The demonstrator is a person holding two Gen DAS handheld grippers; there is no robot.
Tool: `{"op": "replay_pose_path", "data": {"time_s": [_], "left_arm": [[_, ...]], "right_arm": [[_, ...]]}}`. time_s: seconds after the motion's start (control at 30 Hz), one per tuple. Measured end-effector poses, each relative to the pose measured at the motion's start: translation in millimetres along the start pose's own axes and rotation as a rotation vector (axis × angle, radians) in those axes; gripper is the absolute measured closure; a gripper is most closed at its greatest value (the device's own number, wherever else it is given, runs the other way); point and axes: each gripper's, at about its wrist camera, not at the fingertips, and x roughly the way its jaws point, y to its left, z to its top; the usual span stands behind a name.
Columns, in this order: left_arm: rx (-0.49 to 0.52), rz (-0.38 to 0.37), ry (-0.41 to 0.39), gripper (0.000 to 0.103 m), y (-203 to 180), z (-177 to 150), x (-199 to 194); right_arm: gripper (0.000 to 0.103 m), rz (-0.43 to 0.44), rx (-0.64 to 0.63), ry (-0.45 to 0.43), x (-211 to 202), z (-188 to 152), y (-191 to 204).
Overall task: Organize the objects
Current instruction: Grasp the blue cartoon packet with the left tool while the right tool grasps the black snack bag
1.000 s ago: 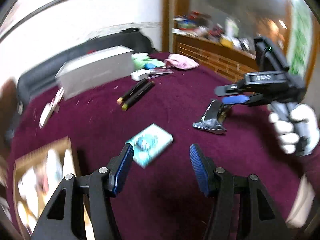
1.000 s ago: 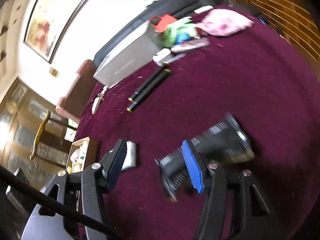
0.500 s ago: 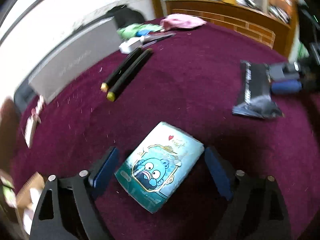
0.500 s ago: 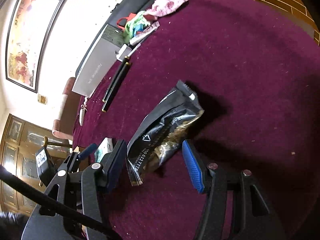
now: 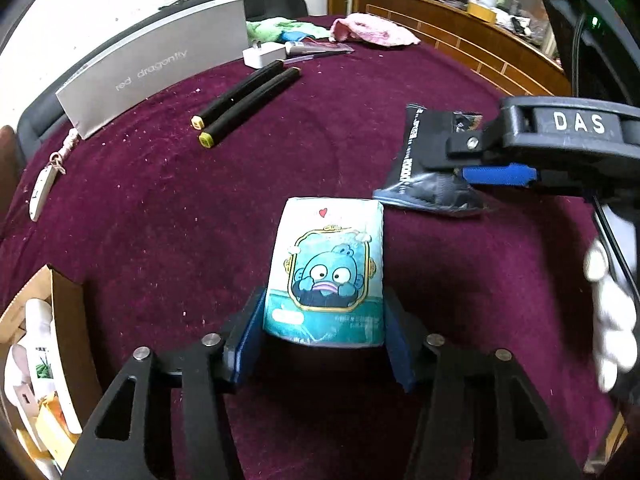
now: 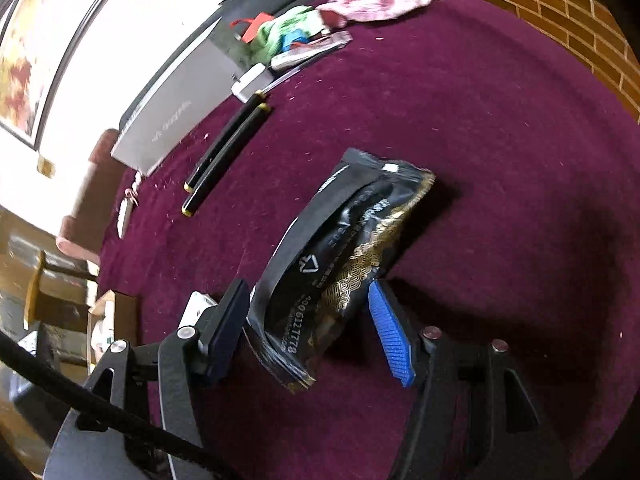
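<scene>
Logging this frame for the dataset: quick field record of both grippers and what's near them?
surface: maroon cloth
left gripper: jaws just closed in, pads against the teal tissue pack
right gripper: jaws just opened a little, straddling the black snack packet; blue pad clear of it
untouched: two black markers, grey box, white charger
bin: cardboard box, left edge

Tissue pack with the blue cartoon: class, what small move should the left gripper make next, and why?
Probably lift it slightly. The left gripper's jaws have just been closing and now stand against both sides of the tissue pack, which seems to lie on the maroon cloth; the cardboard box sits nearby.
</scene>
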Motion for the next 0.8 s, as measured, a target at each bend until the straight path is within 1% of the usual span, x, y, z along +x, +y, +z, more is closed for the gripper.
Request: {"op": "replay_pose_path", "data": {"time_s": [0.07, 0.1, 0.17, 0.2, 0.23, 0.27, 0.3, 0.33, 0.37, 0.43, 0.5, 0.57, 0.63, 0.67, 0.73, 0.77, 0.8], "left_arm": [[-0.026, 0.026, -0.012, 0.032, -2, 5, 5], [-0.046, 0.034, -0.018, 0.03, -1, 8, 9], [-0.097, 0.021, -0.04, 0.026, 2, 10, 13], [-0.1, 0.031, -0.051, 0.026, 0, 9, 12], [-0.1, 0.029, -0.06, 0.027, -2, 8, 12], [-0.099, 0.018, -0.067, 0.037, -3, 6, 11], [-0.095, 0.01, -0.075, 0.044, -4, 5, 9], [-0.089, 0.026, -0.086, 0.06, -5, 4, 4], [-0.099, 0.01, -0.093, 0.061, -2, 2, -1], [-0.156, -0.06, -0.098, 0.061, 6, -2, -8], [-0.166, -0.043, -0.109, 0.061, 7, -5, -12], [-0.192, -0.054, -0.119, 0.061, 11, -12, -19], [-0.209, -0.062, -0.129, 0.061, 13, -18, -26], [-0.219, -0.058, -0.141, 0.061, 14, -23, -33], [-0.232, -0.057, -0.154, 0.061, 18, -29, -41], [-0.245, -0.059, -0.161, 0.061, 20, -33, -46], [-0.254, -0.058, -0.165, 0.061, 22, -35, -48]], "right_arm": [[0.042, -0.033, -0.024, 0.001, 3, 2, 9], [0.042, -0.05, -0.032, -0.001, 5, 3, 13], [0.042, -0.07, -0.037, -0.011, 6, 5, 20], [0.042, -0.072, -0.03, -0.015, 5, 6, 20], [0.042, -0.074, -0.014, -0.018, 6, 8, 20], [0.042, -0.081, 0.001, -0.017, 6, 9, 19], [0.042, -0.089, 0.013, -0.014, 8, 11, 18], [0.042, -0.1, 0.035, -0.007, 10, 13, 16], [0.042, -0.105, 0.046, -0.003, 12, 14, 17], [0.04, -0.121, 0.05, -0.008, 15, 15, 20], [0.038, -0.155, 0.03, -0.014, 18, 16, 27], [0.036, -0.201, -0.018, -0.025, 25, 17, 36], [0.036, -0.268, -0.103, -0.037, 32, 14, 46], [0.036, -0.287, -0.132, -0.04, 34, 12, 48], [0.044, -0.317, -0.195, -0.059, 35, 6, 52], [0.053, -0.321, -0.225, -0.067, 33, 4, 52], [0.065, -0.318, -0.242, -0.072, 31, 1, 53]]}}
